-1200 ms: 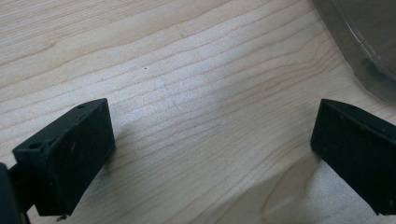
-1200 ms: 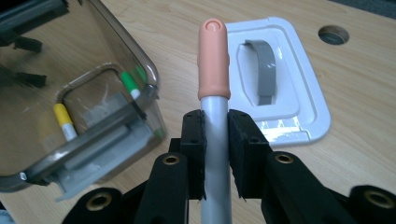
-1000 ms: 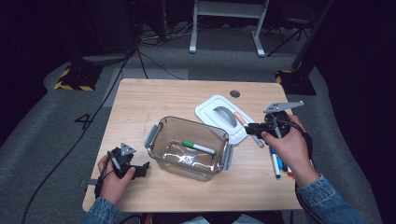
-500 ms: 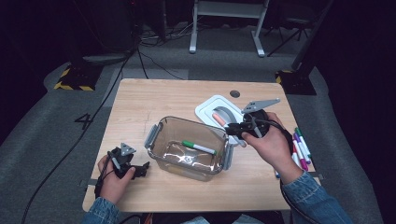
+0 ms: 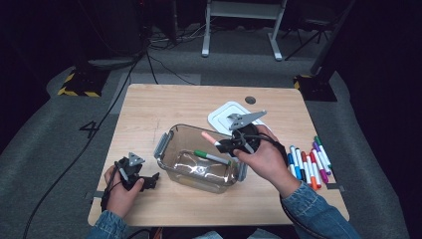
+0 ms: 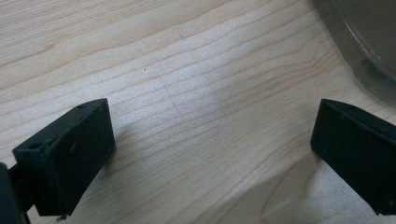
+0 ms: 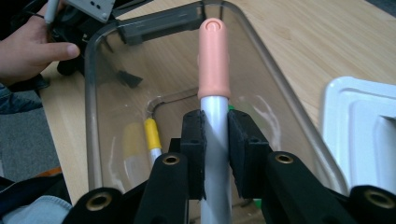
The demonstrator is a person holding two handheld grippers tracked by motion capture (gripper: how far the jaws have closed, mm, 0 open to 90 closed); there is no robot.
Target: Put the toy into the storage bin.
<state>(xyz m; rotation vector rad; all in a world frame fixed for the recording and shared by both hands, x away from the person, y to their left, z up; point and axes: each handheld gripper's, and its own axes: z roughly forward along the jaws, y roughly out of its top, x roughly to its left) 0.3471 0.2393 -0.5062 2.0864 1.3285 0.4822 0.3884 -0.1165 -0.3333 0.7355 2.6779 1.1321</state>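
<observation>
A clear plastic container sits mid-table with a green marker lying inside. My right gripper hovers over the container's right side, shut on a white-barrelled marker with a salmon-pink cap. In the right gripper view the jaws clamp the barrel and the salmon-pink cap points over the container's clear wall, where a yellow-capped marker also lies. My left gripper rests on the table at the lower left, open. Between its wide-apart jaws is bare wood.
A white lid lies just behind the container. Several coloured markers lie in a row near the table's right edge. A corner of the container shows in the left gripper view. The floor around is dark, with cables.
My right gripper has carried the pink-capped marker leftward from beside the marker row, past the lid, to above the container. The left gripper has stayed put.
</observation>
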